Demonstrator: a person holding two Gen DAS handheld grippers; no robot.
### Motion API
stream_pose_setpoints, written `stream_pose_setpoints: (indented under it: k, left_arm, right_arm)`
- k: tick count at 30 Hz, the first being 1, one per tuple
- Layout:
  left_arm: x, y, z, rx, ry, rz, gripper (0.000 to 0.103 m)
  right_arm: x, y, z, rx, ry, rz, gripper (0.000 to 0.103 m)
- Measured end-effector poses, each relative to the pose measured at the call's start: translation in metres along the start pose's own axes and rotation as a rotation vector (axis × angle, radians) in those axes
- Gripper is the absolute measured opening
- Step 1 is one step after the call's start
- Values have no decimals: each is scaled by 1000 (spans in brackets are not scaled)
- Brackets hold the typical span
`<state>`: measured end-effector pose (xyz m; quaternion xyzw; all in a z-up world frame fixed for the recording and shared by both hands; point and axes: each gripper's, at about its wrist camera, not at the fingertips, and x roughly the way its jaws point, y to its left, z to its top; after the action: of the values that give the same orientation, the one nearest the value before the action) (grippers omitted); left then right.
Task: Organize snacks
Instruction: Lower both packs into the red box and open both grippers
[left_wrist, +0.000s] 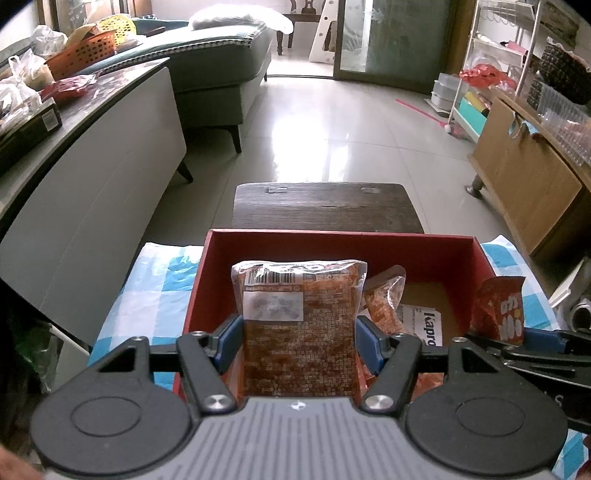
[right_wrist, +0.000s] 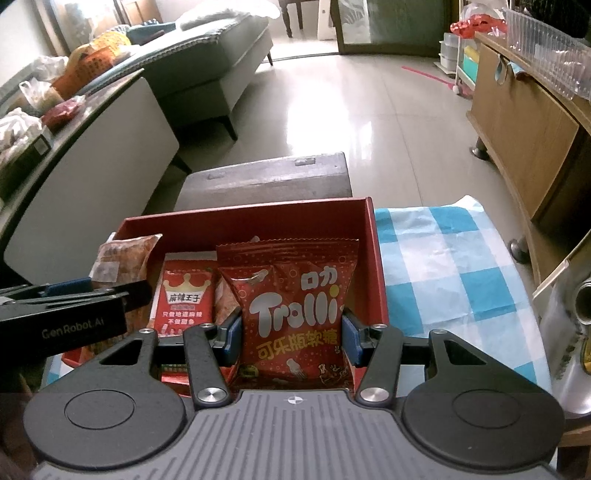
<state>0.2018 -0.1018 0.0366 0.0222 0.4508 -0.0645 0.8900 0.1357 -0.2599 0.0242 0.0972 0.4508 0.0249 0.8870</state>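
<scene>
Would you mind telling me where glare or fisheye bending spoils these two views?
Left wrist view: window glare whitens the floor tiles and the cabinet bows at the edge. Right wrist view: the same floor glare; the Trolli packet stays sharp.

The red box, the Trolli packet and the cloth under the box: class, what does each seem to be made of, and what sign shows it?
Red box: likely cardboard, matte; thin stiff walls, brown floor inside.
Trolli packet: glossy printed plastic film; crimped top seal, creases.
Checked cloth: thin plastic or coated sheet, perhaps; slight sheen and wrinkles, unsure.
</scene>
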Motion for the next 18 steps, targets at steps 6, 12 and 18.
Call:
stream_pose_setpoints:
  k: [6,12,18]
  left_arm:
    - [3,-3,-1,13,-4,1,59]
    - [2,-5,-2,19,-16,-1,59]
    - [-1,-7,-4,29,-35,-4,59]
  right_arm:
    - [6,0,1,-7,13,-6,60]
    - [7,-1,0,-9,11,-8,60]
    - [7,0,-1,-18,8,-11,61]
